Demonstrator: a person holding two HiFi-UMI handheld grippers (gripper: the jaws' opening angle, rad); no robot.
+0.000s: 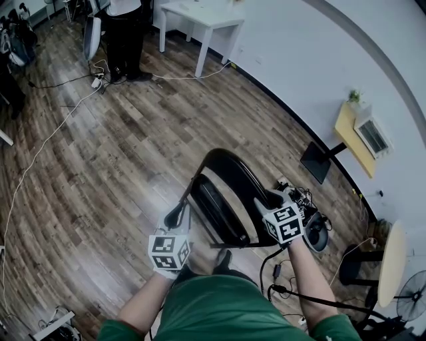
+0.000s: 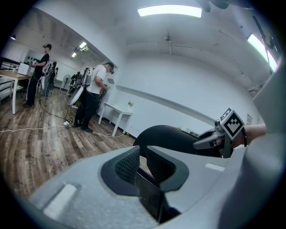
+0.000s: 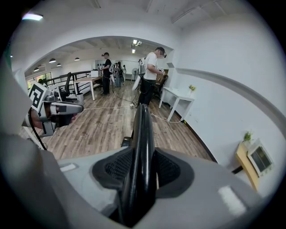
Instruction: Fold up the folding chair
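**Fig. 1. Both tongs clamped on the folding chair**

Seen from my remote station, the black folding chair (image 1: 229, 174) stands on the wood floor (image 1: 113, 160) directly in front of the operator. It is near the white wall (image 1: 299, 66).

(a) Head view. The left gripper (image 1: 177, 214) sits at the chair's left side, on the edge of the seat (image 1: 212, 205). The right gripper (image 1: 271, 198) sits on the right part of the curved backrest (image 1: 233, 166). I cannot tell how far the seat is folded toward the backrest.

(b) Left gripper view. The jaws are drawn narrow, and both pads press on a thin dark panel edge of the chair.

(c) Right gripper view. The jaws stand about half apart and grip the glossy backrest, which fills the gap between the pads.

In the background, 1 white table (image 1: 200, 16) stands against the wall, with a standing person (image 3: 149, 76) beside it.
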